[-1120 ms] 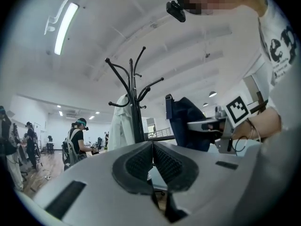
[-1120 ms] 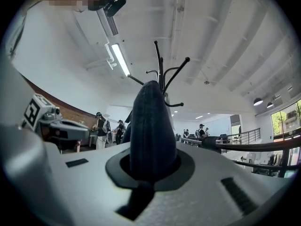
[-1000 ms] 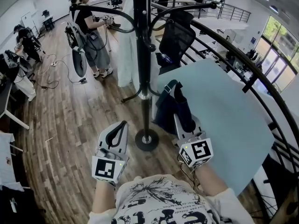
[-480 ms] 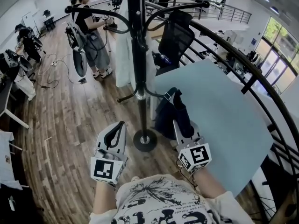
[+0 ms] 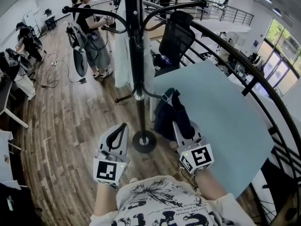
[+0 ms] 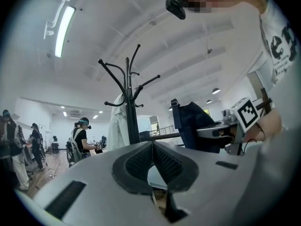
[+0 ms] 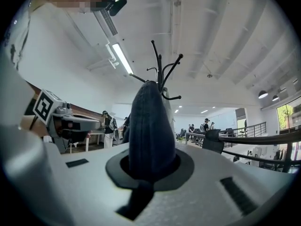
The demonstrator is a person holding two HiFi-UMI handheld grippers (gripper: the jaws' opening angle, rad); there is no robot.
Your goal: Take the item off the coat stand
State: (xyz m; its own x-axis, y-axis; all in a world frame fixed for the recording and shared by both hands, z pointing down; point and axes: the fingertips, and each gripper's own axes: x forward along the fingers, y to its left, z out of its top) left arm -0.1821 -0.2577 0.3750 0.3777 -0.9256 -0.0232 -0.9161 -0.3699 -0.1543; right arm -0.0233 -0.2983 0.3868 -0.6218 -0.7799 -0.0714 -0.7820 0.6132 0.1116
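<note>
A dark navy bag (image 5: pixel 170 111) hangs free to the right of the black coat stand (image 5: pixel 136 55), off its hooks. My right gripper (image 5: pixel 181 126) is shut on the bag's fabric (image 7: pixel 150 126), which rises from between the jaws in the right gripper view. My left gripper (image 5: pixel 123 127) is low and left of the stand's round base (image 5: pixel 144 141). It is shut and holds nothing, its tips meeting (image 6: pixel 153 145). A white garment (image 5: pixel 123 55) still hangs on the far side of the stand.
A large light blue board (image 5: pixel 221 121) leans at the right against a curved black railing (image 5: pixel 244 65). A black office chair (image 5: pixel 176 36) stands behind the stand. A person (image 5: pixel 91 32) stands at the back left on the wooden floor, with others farther left.
The head view has drifted slightly, so the stand sits a little further left. The right gripper keeps its hold on the bag. Both grippers stay roughly in place.
</note>
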